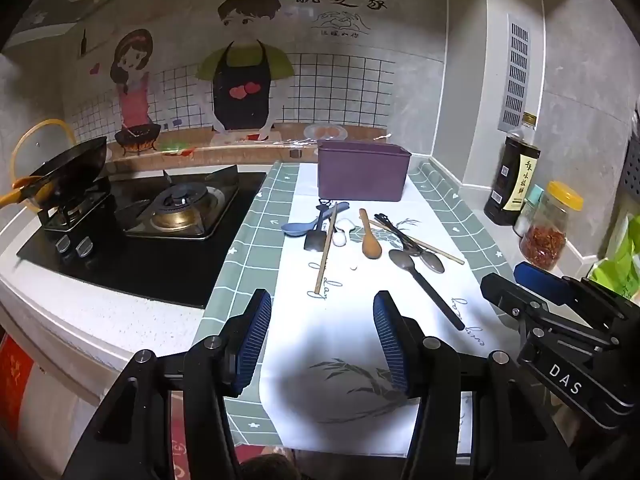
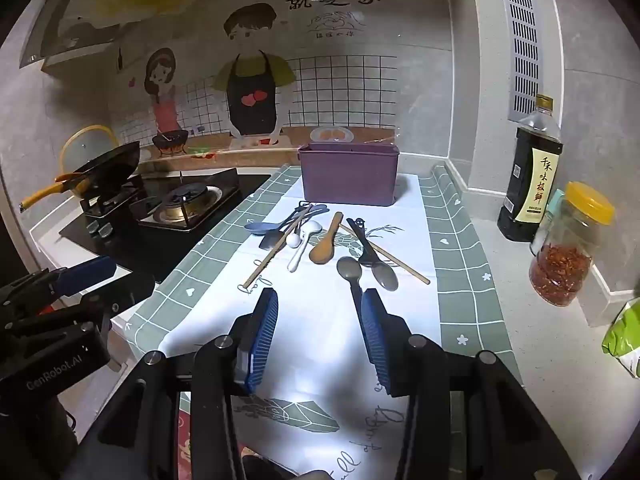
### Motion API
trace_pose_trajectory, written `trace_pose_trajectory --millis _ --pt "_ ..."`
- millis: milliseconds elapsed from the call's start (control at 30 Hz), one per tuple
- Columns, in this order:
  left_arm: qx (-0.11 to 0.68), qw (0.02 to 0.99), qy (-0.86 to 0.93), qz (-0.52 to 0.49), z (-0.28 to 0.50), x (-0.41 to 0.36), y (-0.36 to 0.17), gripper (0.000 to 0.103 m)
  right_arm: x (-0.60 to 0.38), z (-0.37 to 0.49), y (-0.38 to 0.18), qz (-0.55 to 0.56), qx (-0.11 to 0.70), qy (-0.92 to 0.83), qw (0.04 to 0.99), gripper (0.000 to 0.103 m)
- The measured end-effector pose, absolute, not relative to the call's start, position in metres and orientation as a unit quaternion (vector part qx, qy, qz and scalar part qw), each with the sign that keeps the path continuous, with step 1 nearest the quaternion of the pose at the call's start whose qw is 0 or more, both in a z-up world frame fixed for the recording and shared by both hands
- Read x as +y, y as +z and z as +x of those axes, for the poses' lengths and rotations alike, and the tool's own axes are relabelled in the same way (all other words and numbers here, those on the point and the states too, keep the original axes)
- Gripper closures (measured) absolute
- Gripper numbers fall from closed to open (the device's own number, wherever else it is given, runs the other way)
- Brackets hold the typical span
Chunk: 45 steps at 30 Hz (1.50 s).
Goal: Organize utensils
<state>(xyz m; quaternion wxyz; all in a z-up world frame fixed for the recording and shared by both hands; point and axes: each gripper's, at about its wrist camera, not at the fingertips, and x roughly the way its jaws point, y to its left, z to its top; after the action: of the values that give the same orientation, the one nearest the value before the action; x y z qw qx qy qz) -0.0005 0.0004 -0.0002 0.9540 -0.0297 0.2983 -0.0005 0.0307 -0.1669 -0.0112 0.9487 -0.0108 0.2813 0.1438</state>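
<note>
A purple box stands at the back of a white and green cloth. In front of it lie loose utensils: a blue spoon, a small black spatula, chopsticks, white spoons, a wooden spoon, and grey spoons. My left gripper is open and empty, near the cloth's front. My right gripper is open and empty, just short of the grey spoon's handle.
A gas stove with a wok and a glass lid sits at the left. A dark sauce bottle, a jar of chilli flakes and a green bag stand at the right by the wall.
</note>
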Motion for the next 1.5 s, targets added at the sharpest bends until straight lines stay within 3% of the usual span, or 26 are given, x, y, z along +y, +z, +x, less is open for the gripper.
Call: trace_pose_trajectory --millis 1500 --pt "0.309 0.950 -0.001 -0.041 -0.014 0.009 -0.011 0.049 -0.162 0.015 -0.011 -0.013 0.279 0.147 0.949 0.061"
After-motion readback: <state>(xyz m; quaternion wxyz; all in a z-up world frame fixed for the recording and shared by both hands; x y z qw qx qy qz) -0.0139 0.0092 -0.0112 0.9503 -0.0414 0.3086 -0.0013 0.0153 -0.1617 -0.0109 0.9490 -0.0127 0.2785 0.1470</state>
